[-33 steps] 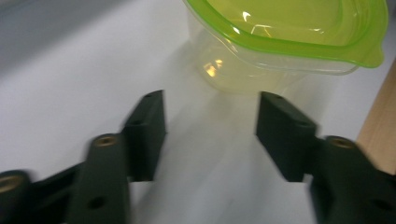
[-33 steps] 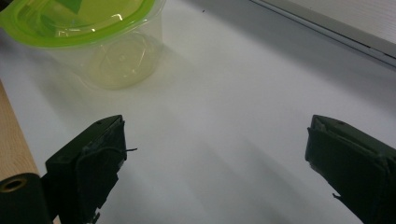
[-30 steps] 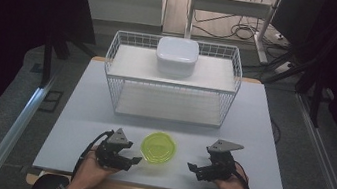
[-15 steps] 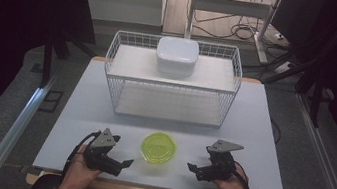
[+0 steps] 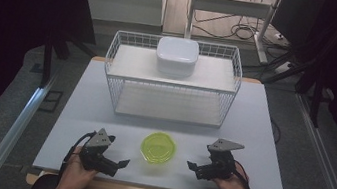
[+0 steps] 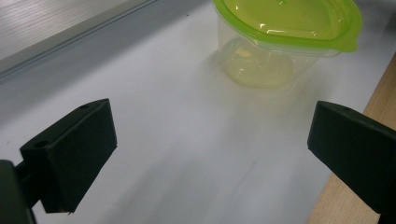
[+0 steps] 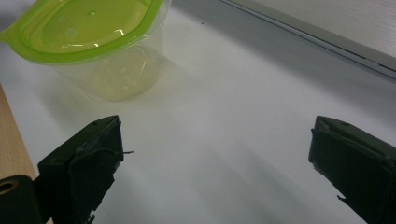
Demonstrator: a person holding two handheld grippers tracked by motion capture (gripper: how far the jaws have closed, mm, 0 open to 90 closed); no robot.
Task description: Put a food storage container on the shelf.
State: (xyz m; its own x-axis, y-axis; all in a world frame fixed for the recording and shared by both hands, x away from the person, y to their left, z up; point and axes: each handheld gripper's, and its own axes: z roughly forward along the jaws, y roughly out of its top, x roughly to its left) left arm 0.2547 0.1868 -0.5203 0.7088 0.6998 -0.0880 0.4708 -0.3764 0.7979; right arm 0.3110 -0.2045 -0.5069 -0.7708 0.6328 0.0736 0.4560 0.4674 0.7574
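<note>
Two grippers sit at the near edge of the surface (image 5: 105,95), one in each hand, with the lidded container (image 5: 158,147) between them. The left gripper (image 5: 115,163) lies just beside the container on its left, its fingers (image 6: 74,149) spread to full width with nothing between them; they have just been opening, and the left gripper view shows bare surface in the gap. The most probable reason for this spread is that the container body is wide, so the fingers need full clearance before any approach. The right gripper (image 5: 194,168) mirrors this on the other side, fingers (image 7: 84,172) likewise parted and empty, aimed inward toward the container.

The container stands upright near the front edge, midway between both grippers and touching neither. Its body is clear plastic and its green lid is seated flat on the rim, with a small tab projecting at one side. Symmetrical placement of the grippers suggests a two-handed operation: one side to steady the body, the other to work the lid or lift.

Farther back, well apart from the container, a white wire rack (image 5: 173,77) stands across the surface. Its upper shelf carries a white covered box (image 5: 177,55); the lower shelf is unoccupied and open toward the person, which makes it a plausible destination for the container
</note>
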